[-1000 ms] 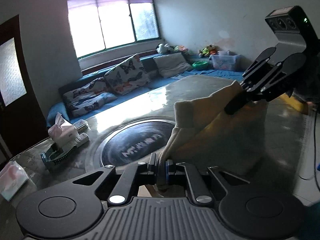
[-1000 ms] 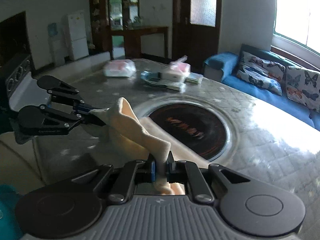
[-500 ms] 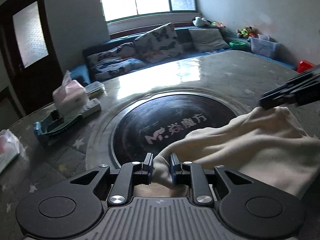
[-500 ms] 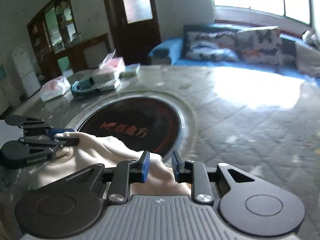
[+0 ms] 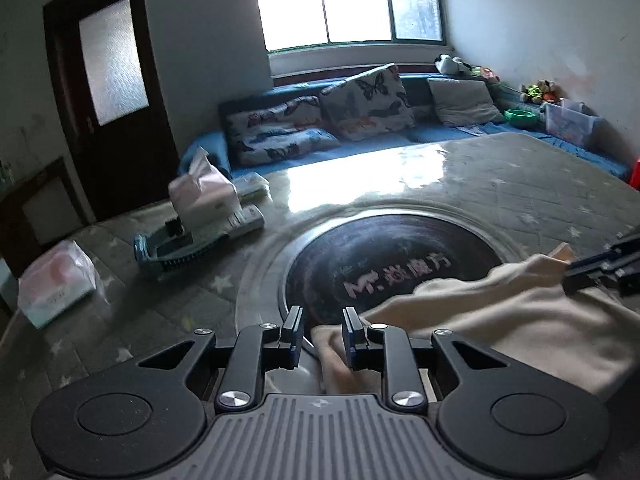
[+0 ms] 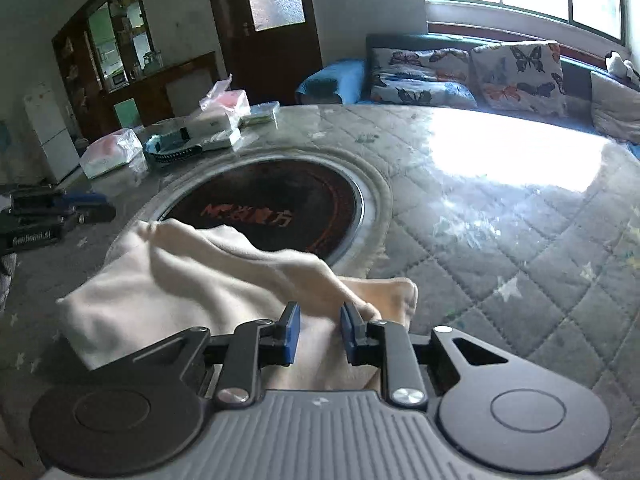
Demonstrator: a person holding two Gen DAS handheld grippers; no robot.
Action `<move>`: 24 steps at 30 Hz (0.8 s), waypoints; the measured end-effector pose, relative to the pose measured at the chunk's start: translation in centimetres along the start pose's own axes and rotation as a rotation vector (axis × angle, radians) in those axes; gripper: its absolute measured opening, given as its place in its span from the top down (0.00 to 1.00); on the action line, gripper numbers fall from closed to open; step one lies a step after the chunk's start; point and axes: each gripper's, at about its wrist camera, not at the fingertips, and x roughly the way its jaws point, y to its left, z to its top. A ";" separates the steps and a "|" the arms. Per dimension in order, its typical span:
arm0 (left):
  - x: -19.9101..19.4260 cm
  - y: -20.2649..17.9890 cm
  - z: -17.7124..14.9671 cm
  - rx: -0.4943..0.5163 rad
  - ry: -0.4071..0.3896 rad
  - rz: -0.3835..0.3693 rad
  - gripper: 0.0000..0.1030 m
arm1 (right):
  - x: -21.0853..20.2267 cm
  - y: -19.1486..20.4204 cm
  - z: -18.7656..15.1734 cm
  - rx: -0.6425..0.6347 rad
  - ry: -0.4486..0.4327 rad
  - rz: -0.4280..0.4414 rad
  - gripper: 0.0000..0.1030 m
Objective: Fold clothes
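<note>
Evidently both grippers had let go w/in the last half-sec: the left gripper, which had been clamped on a corner of the cream garment, now stood w/ jaws apart and the cloth edge lying loose between them, and the right gripper likewise gaped wide over the other end, nothing pinched. A sec earlier the garment had hung lifted between the two; now it lay slack on the quilted table cover, near edge of the table, its far edge lapping the dark round hotplate inset. That read as a fold laid down and released, though the top layer was still rumpled, so some smoothing or another fold looked likely; how many folds it carried couldn't be told. Other stuff sat well apart on the left: a tissue box resting on a blue tray, a remote beside it, and a plastic-wrapped tissue pack. Nothing blocked the cloth itself.
</note>
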 end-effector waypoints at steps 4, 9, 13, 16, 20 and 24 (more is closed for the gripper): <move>0.0 -1.0 0.3 -0.002 0.027 -0.096 0.77 | -0.3 1.3 1.2 -0.033 -0.017 0.030 0.79; 2.8 -2.8 1.2 -0.032 0.088 -0.177 0.77 | 1.8 2.6 2.8 -0.039 -0.008 0.055 0.79; 5.6 -3.4 1.5 -0.059 0.131 -0.181 0.77 | 3.7 2.8 3.1 -0.034 0.014 0.048 0.79; 7.0 -3.0 1.2 -0.088 0.156 -0.162 0.77 | 4.5 2.8 2.9 -0.037 0.032 0.037 0.79; 6.6 -2.6 0.9 -0.102 0.134 -0.169 0.77 | 4.6 3.1 2.9 -0.039 0.034 0.033 0.78; 6.1 -2.1 0.8 -0.114 0.126 -0.164 0.77 | 4.3 4.2 3.5 -0.065 0.023 0.068 0.78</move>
